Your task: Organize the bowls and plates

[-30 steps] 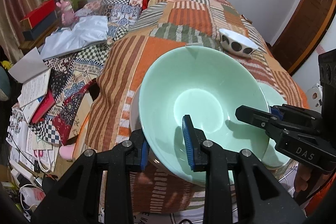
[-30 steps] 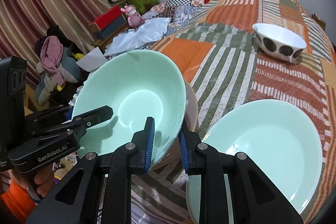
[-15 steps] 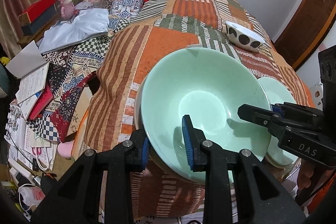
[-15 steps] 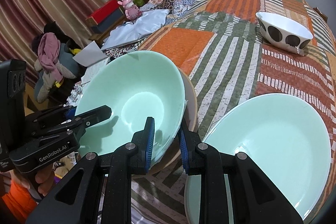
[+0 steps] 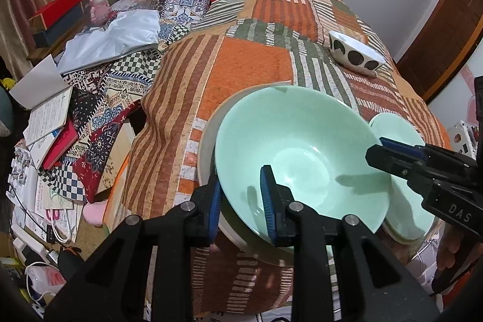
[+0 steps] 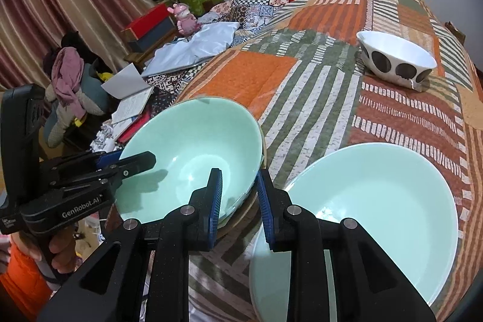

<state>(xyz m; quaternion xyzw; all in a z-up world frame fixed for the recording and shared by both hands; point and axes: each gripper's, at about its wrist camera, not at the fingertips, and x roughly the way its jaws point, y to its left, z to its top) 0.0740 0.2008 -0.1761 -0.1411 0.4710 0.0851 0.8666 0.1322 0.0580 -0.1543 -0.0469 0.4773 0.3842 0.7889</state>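
A large mint-green bowl [image 5: 302, 159] [image 6: 193, 147] sits in a beige dish [image 5: 206, 150] at the bed's near edge. My left gripper [image 5: 240, 180] is shut on the bowl's near-left rim, one blue pad inside and one outside; it also shows as the left gripper [image 6: 145, 162] in the right wrist view. My right gripper [image 6: 238, 174] straddles the opposite rim, its jaws opening slightly with the pads still on the wall; the left wrist view shows the right gripper [image 5: 375, 151] at the bowl's right. A second mint-green bowl [image 6: 377, 216] [image 5: 404, 201] lies beside it.
A white bowl with black dots [image 5: 356, 53] [image 6: 395, 62] stands farther back on the patchwork quilt [image 5: 256, 65]. Books, papers and cloths [image 5: 51, 122] clutter the floor to the left. A pink toy [image 6: 184, 17] and boxes sit by the curtain. A hand [image 6: 60, 249] holds the left gripper.
The mint-green bowl has come down a little between both grippers, and more of the beige dish's rim shows at its left. Both grippers stay on the rim.
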